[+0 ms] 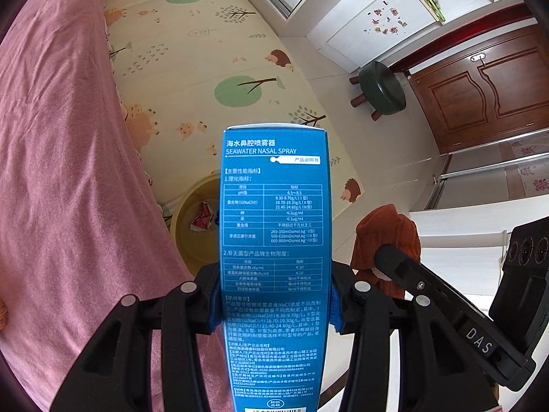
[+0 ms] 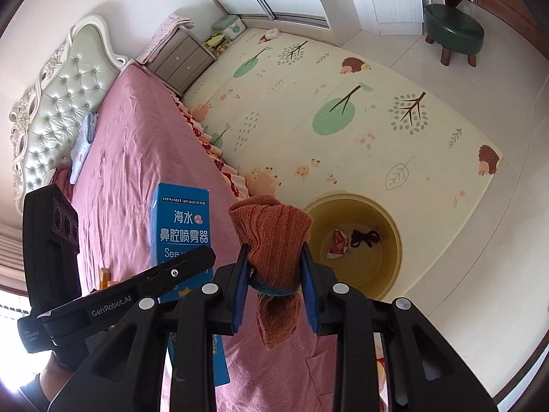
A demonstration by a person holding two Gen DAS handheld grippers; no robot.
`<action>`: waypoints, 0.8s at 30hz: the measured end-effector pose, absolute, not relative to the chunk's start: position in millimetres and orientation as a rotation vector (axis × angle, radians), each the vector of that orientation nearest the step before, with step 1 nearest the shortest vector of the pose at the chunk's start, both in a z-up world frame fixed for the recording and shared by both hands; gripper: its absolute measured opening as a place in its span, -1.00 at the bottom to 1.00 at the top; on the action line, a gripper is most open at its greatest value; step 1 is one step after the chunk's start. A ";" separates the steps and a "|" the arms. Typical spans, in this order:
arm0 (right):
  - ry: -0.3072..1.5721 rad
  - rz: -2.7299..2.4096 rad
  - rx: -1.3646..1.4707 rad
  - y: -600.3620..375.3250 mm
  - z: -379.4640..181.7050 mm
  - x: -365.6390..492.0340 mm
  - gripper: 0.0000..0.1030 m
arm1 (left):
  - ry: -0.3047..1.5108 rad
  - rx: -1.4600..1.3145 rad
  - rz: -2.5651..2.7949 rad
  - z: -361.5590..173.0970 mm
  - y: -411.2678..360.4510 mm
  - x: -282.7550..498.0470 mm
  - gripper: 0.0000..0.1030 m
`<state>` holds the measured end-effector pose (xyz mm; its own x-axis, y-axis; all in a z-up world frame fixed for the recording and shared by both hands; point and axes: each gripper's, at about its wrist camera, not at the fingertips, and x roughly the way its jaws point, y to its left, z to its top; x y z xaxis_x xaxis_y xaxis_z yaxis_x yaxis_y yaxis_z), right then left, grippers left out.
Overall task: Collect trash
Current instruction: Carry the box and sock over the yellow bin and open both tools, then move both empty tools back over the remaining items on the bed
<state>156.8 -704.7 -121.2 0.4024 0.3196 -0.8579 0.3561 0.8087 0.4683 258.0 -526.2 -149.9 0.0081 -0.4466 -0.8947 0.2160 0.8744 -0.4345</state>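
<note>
My left gripper [image 1: 274, 305] is shut on a tall blue nasal spray box [image 1: 272, 226] and holds it upright above the pink bed; the box also shows in the right wrist view [image 2: 183, 237]. My right gripper [image 2: 274, 274] is shut on a crumpled orange sock [image 2: 274, 240], also seen in the left wrist view [image 1: 384, 240]. A yellow basin [image 2: 381, 274] stands on the floor by the bed, below and right of the sock, with a red-white wrapper [image 2: 338, 243] and a black cord [image 2: 365, 238] inside. The box hides part of the basin [image 1: 195, 226] in the left wrist view.
The pink bed [image 2: 137, 158] fills the left side, with a folded cloth [image 2: 82, 144] near the tufted headboard. A patterned play mat [image 2: 343, 120] covers the floor. A green stool [image 2: 453, 31] stands by the wooden door, and a nightstand [image 2: 182, 58] stands at the bed's head.
</note>
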 end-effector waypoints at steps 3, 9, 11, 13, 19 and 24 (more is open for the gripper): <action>1.183 -0.039 0.683 -707.8 -125.8 155.2 -0.47 | 1.495 -0.187 -0.525 -158.8 -532.5 262.3 -0.11; 1.185 -0.071 0.691 -716.2 -129.0 151.1 -0.32 | 1.508 -0.149 -0.557 -164.4 -543.4 266.0 0.07; 1.188 -0.108 0.672 -719.1 -127.6 148.0 0.03 | 1.509 -0.096 -0.539 -167.0 -546.8 266.8 0.90; 1.181 -0.144 0.678 -724.3 -127.0 144.0 0.07 | 1.496 -0.060 -0.521 -170.1 -544.9 268.2 0.90; 1.189 -0.152 0.715 -727.8 -128.9 138.8 0.07 | 1.522 -0.065 -0.507 -175.0 -531.1 266.8 0.90; 1.186 -0.144 0.714 -720.0 -124.3 138.7 0.07 | 1.522 -0.101 -0.500 -169.7 -519.1 261.3 0.90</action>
<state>138.7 -720.0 -124.3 0.3942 0.2574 -0.8823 0.4615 0.7748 0.4322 261.3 -519.1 -169.7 -0.0302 -0.3733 -0.9272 0.2495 0.8955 -0.3686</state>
